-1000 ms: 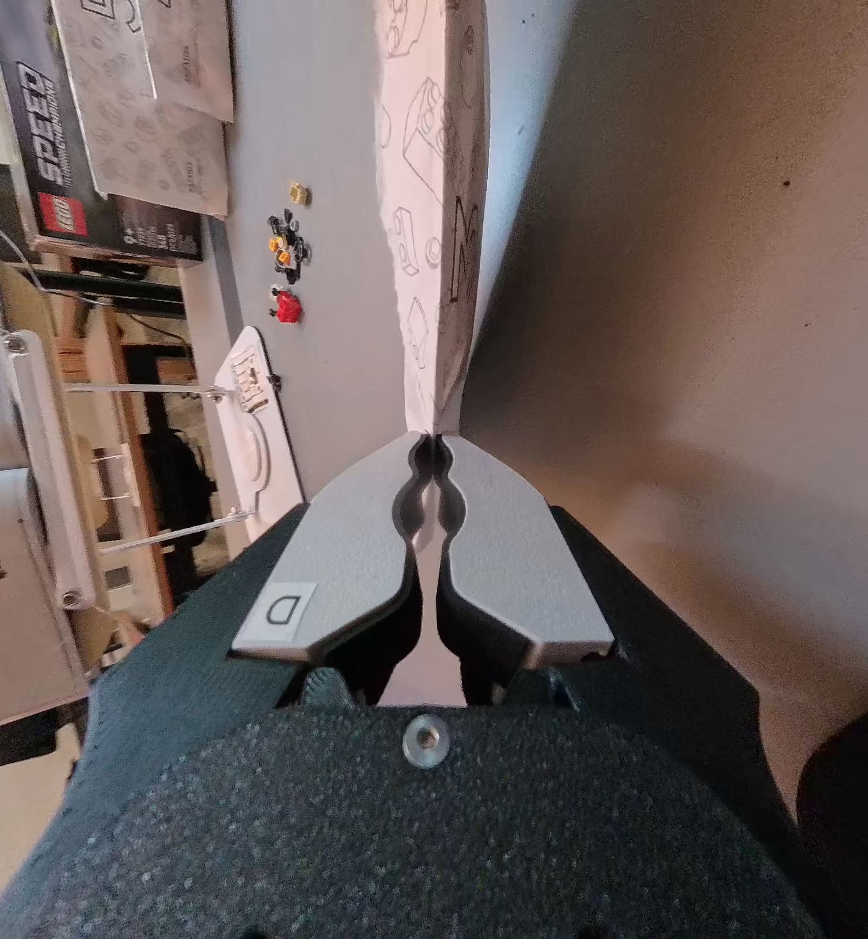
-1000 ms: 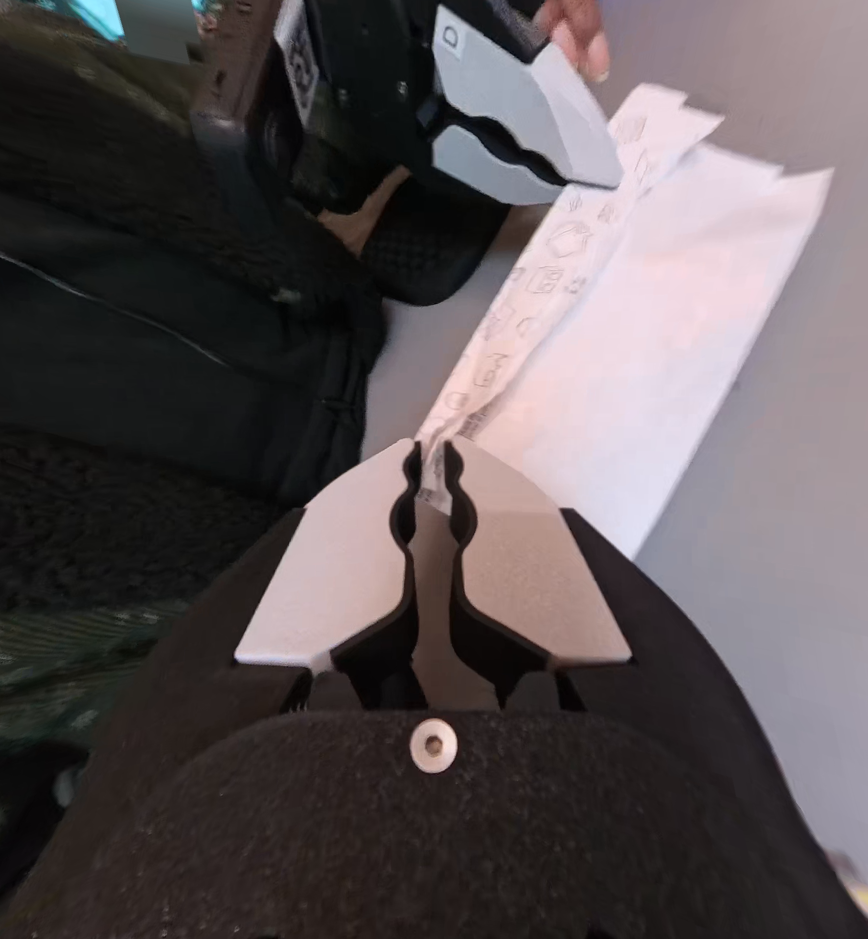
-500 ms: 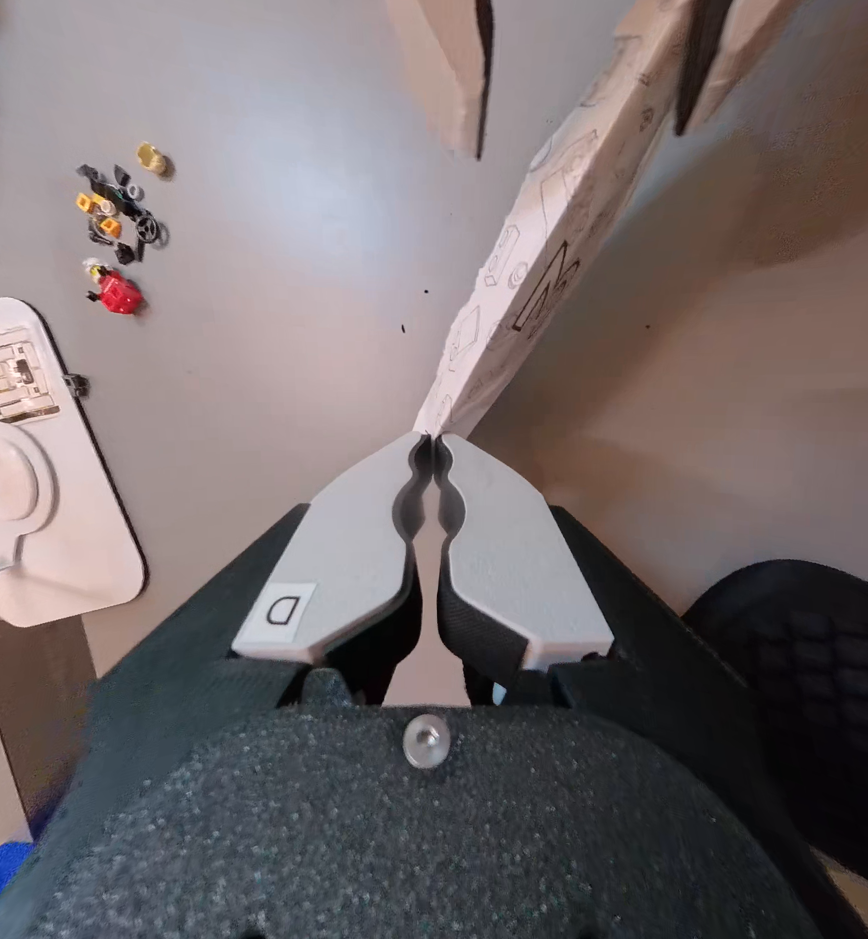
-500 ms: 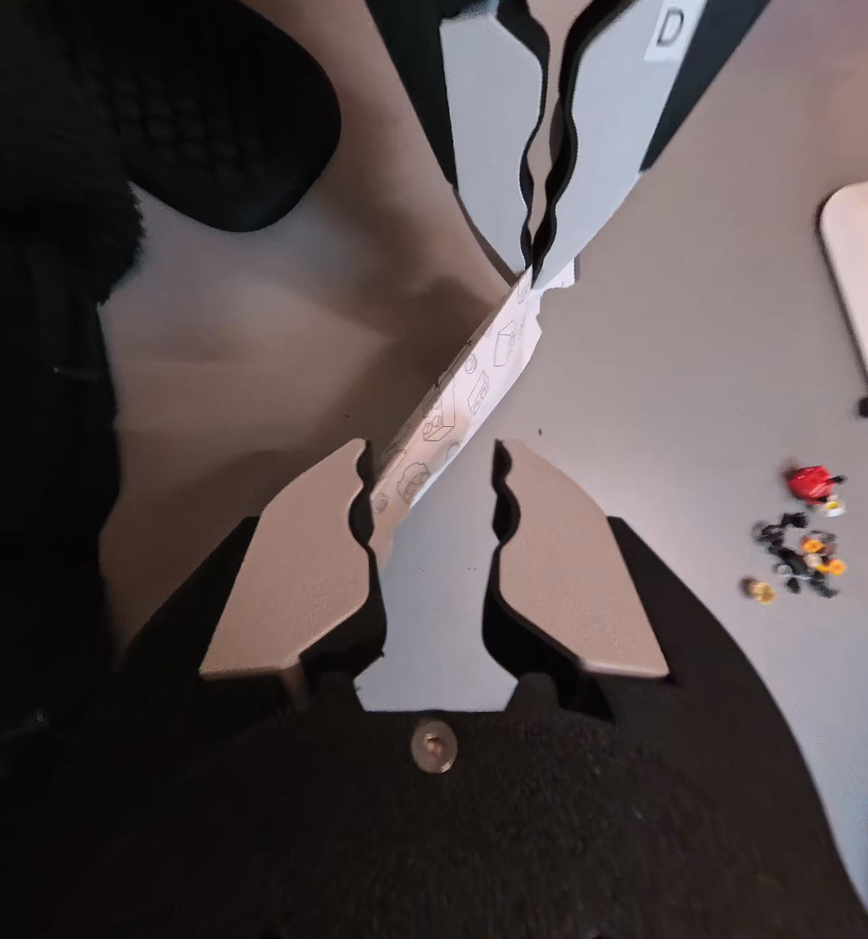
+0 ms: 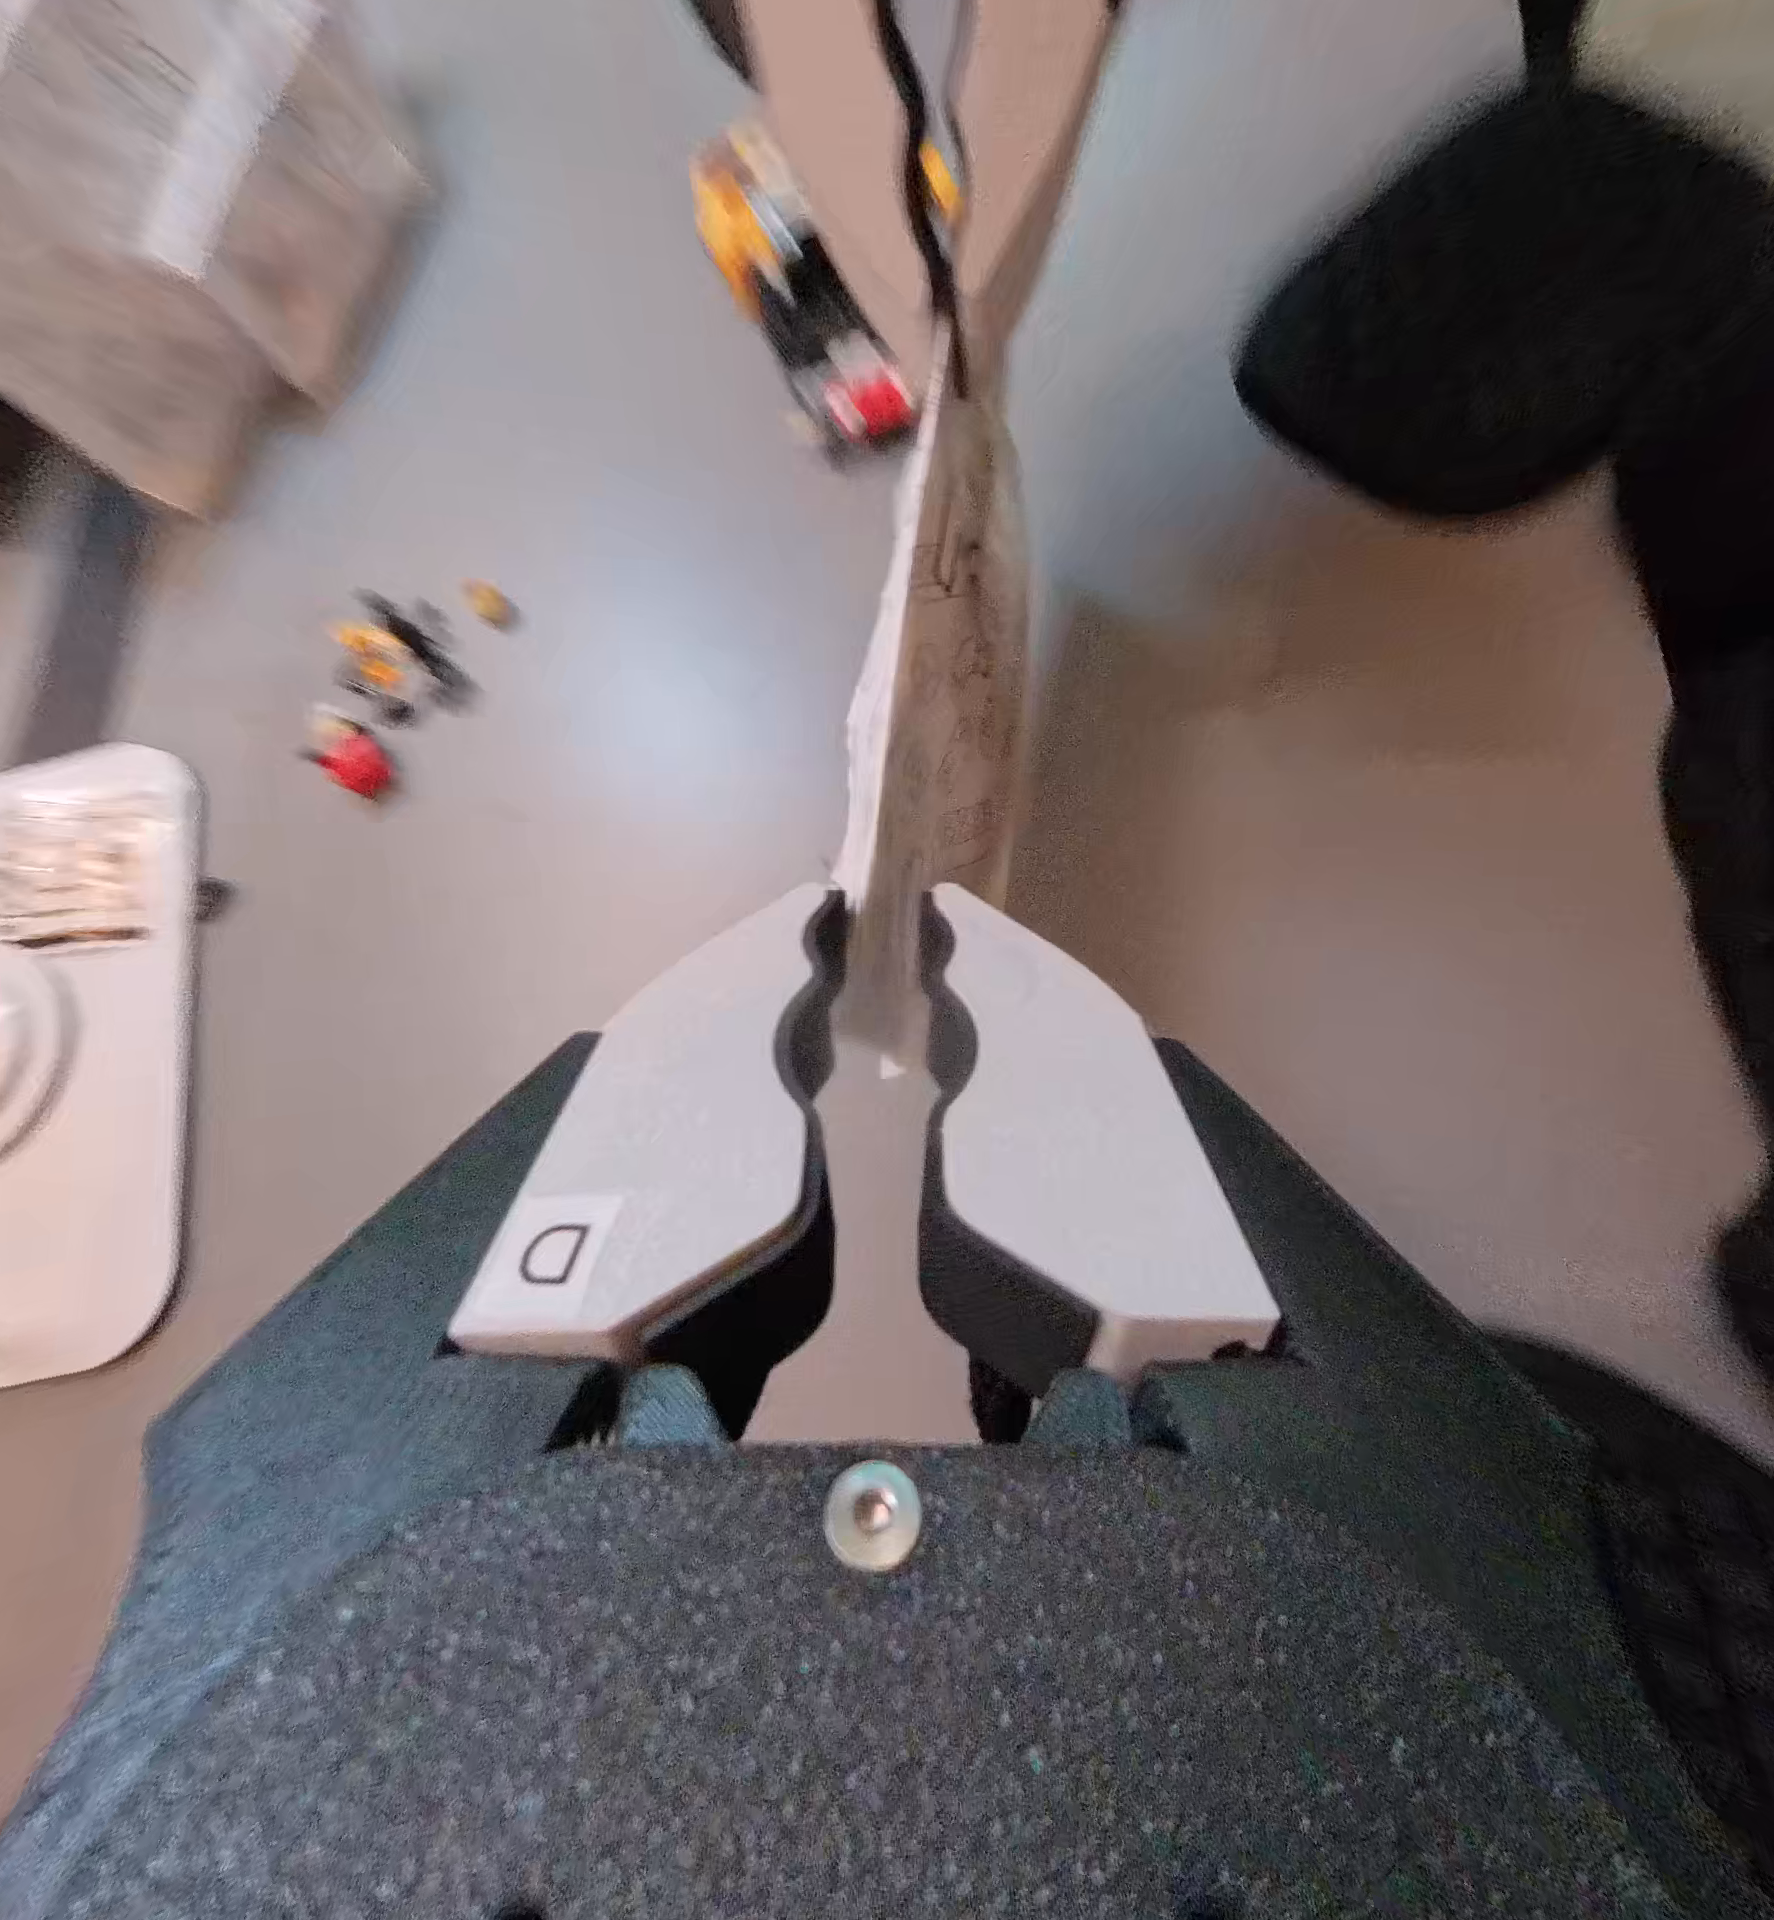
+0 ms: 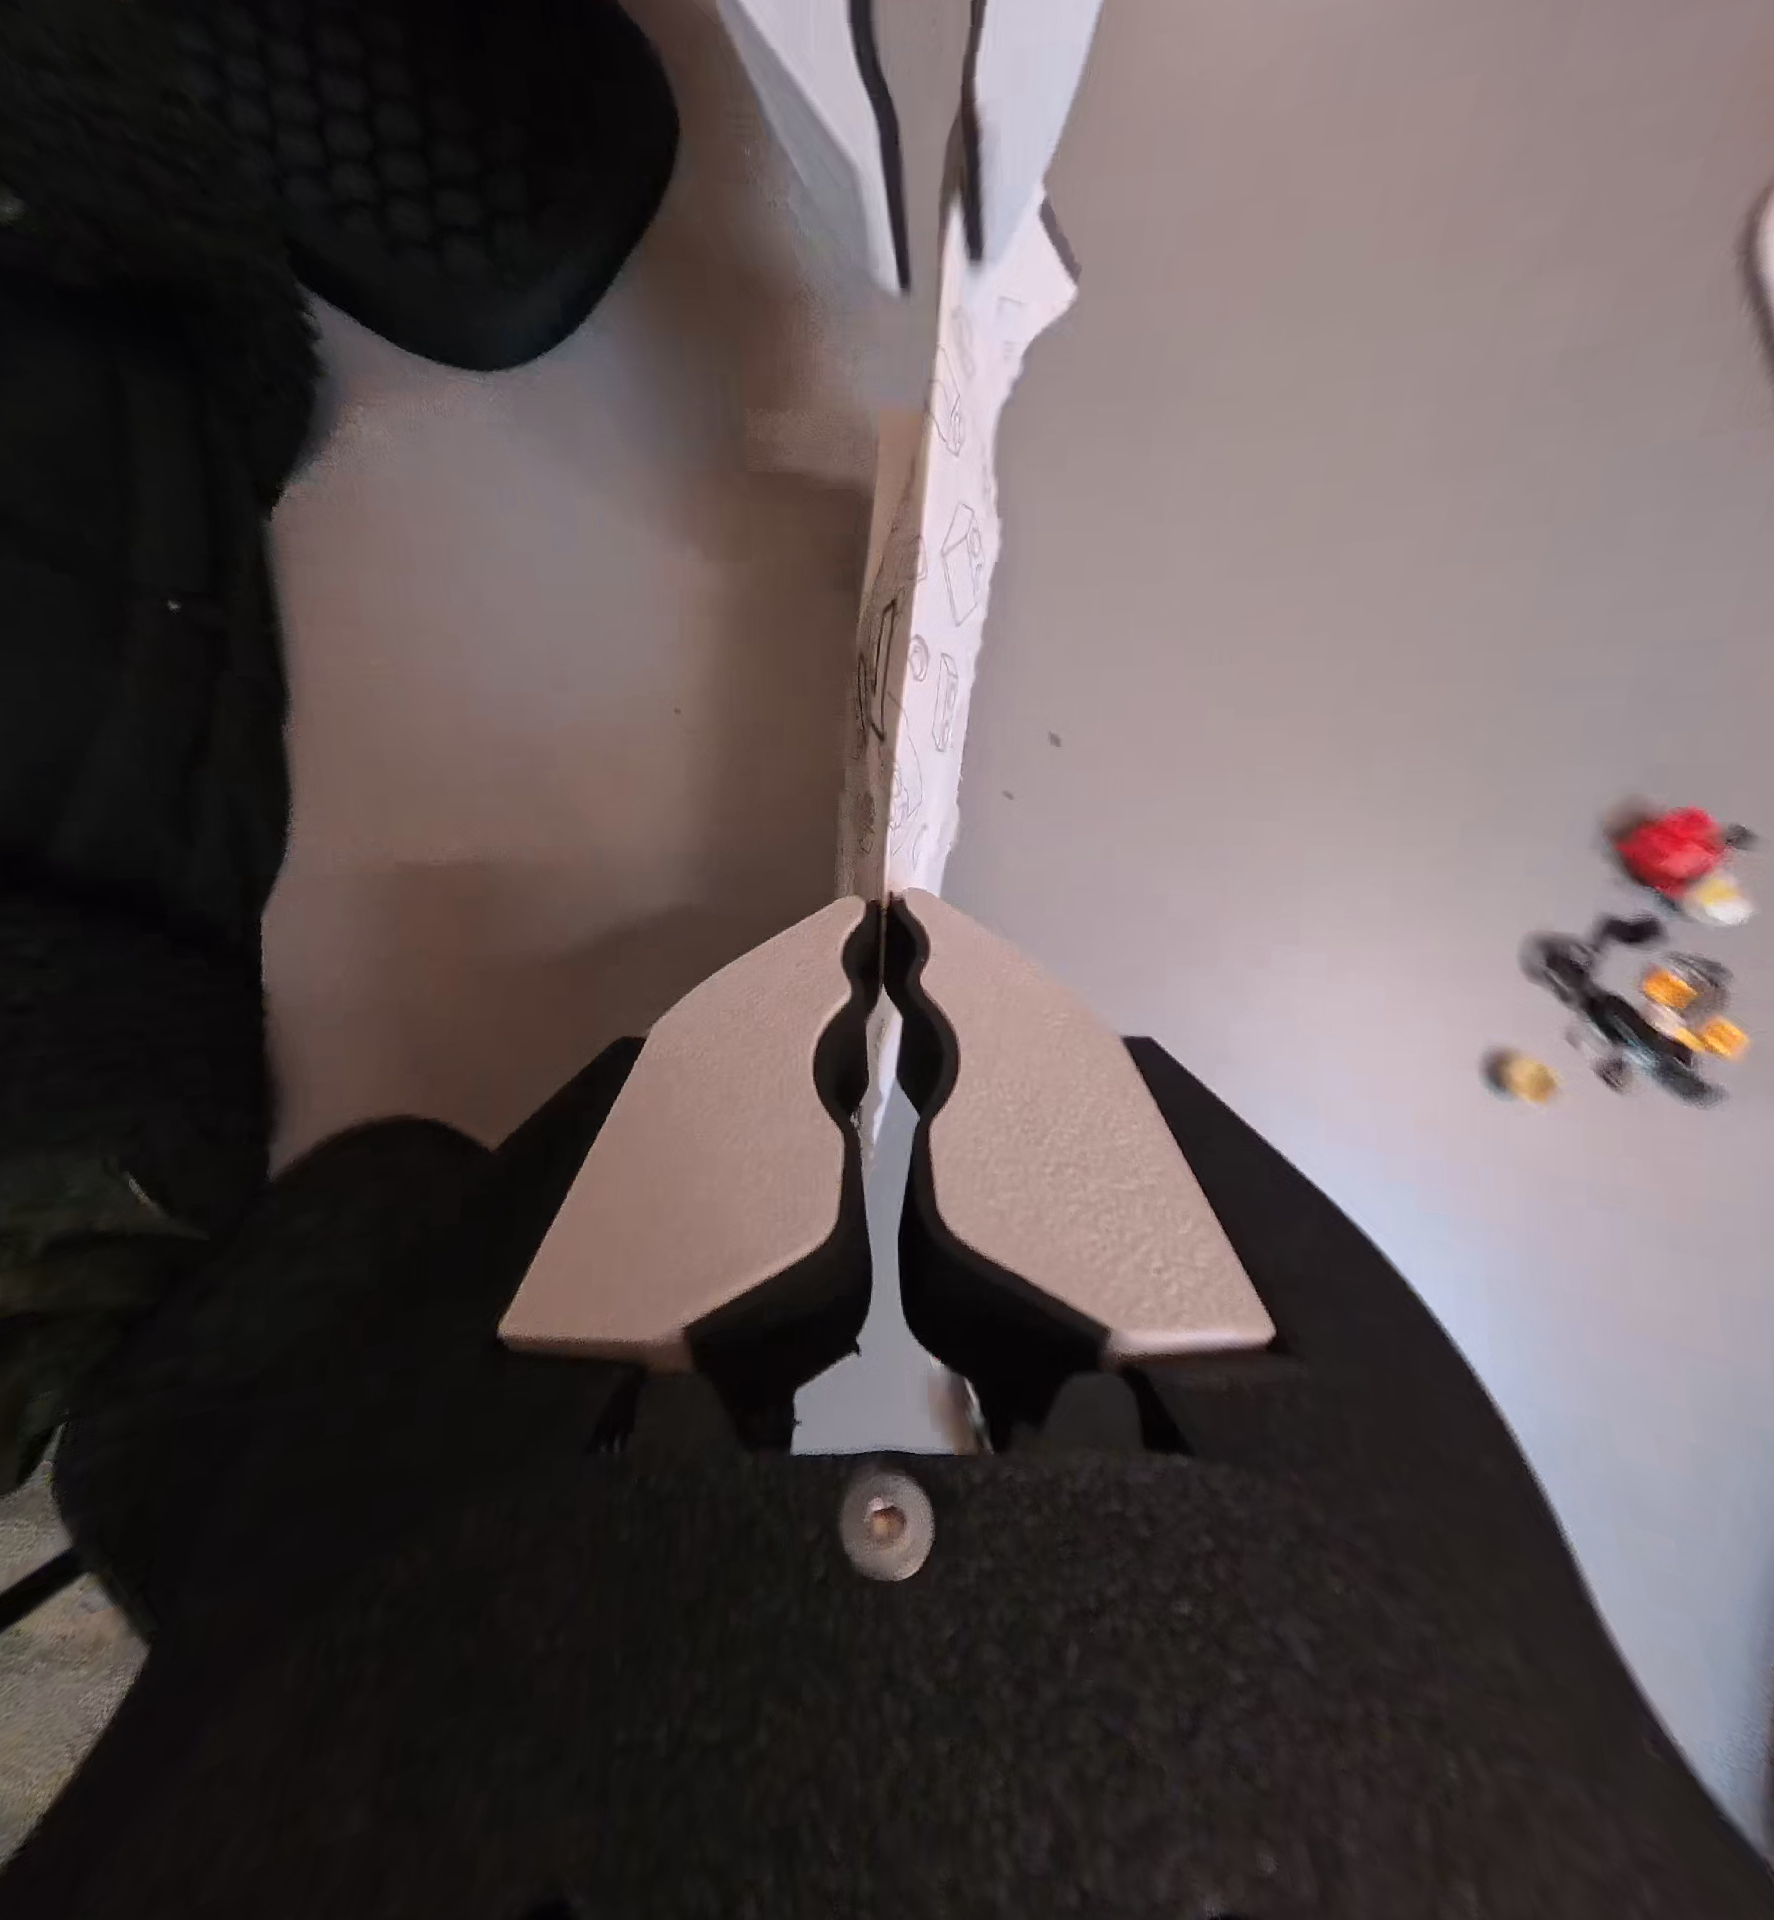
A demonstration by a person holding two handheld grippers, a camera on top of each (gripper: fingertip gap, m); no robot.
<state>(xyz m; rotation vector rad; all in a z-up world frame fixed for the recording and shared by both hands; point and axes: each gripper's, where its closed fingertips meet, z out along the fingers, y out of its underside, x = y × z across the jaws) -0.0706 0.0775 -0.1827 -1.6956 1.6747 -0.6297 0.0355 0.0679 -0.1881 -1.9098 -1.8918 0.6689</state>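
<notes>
A plain grey table (image 6: 1382,520) carries the items. Lying directly on it: a cluster of small loose building-brick parts (image 6: 1631,997), black, orange and yellow, with a red piece (image 6: 1678,844) beside them; a partly built toy vehicle (image 5: 800,301), blurred; a white flat plate (image 5: 41,1049) at the table's edge.

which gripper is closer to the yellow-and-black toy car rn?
Right, probably. In the left wrist view the toy car sits beside the tips of the right gripper; the left gripper is well back, at the other end of the paper strip.
</notes>
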